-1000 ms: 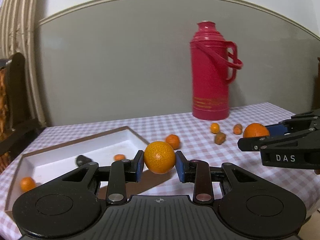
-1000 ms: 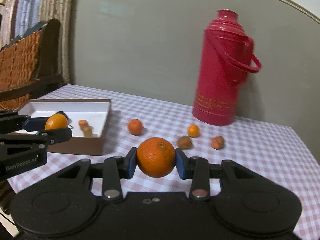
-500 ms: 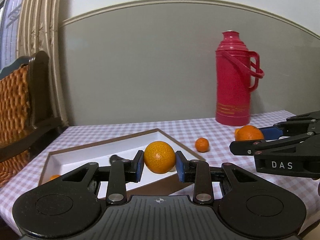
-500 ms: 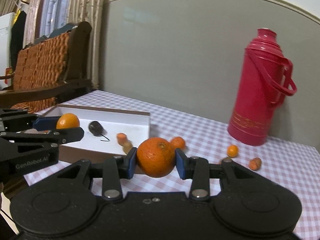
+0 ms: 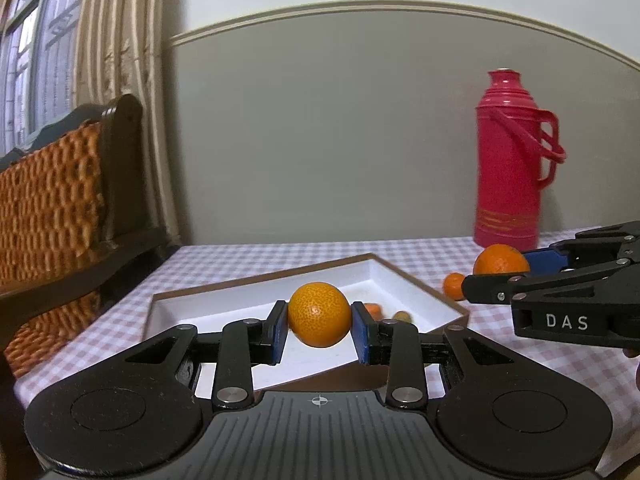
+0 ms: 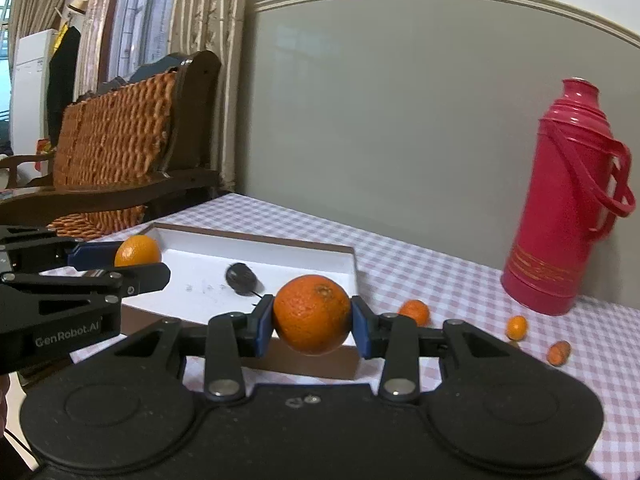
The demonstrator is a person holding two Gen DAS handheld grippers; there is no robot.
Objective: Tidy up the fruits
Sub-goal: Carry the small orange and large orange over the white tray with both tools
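Note:
My left gripper (image 5: 319, 316) is shut on a yellowish orange (image 5: 319, 314), held above the near part of a white tray with a brown rim (image 5: 420, 288). My right gripper (image 6: 312, 314) is shut on a darker orange (image 6: 312, 314), just right of the tray's near corner (image 6: 352, 256). Each gripper shows in the other's view: the right one (image 5: 500, 276) with its orange (image 5: 500, 260), the left one (image 6: 136, 258) with its orange (image 6: 138, 250). Inside the tray lie a small orange fruit (image 5: 373, 309), a greenish one (image 5: 401, 315) and a dark fruit (image 6: 241, 276).
A red thermos (image 6: 568, 208) stands at the back right of the checked tablecloth (image 6: 420, 272). A mandarin (image 6: 415, 312) and two small fruits (image 6: 517, 326) lie loose between tray and thermos. A wicker-backed wooden chair (image 6: 120, 152) stands left of the table.
Both grippers have carried their oranges leftward toward the tray, turning so the chair and curtain come into view. The thermos and loose fruits have slid right in both views.

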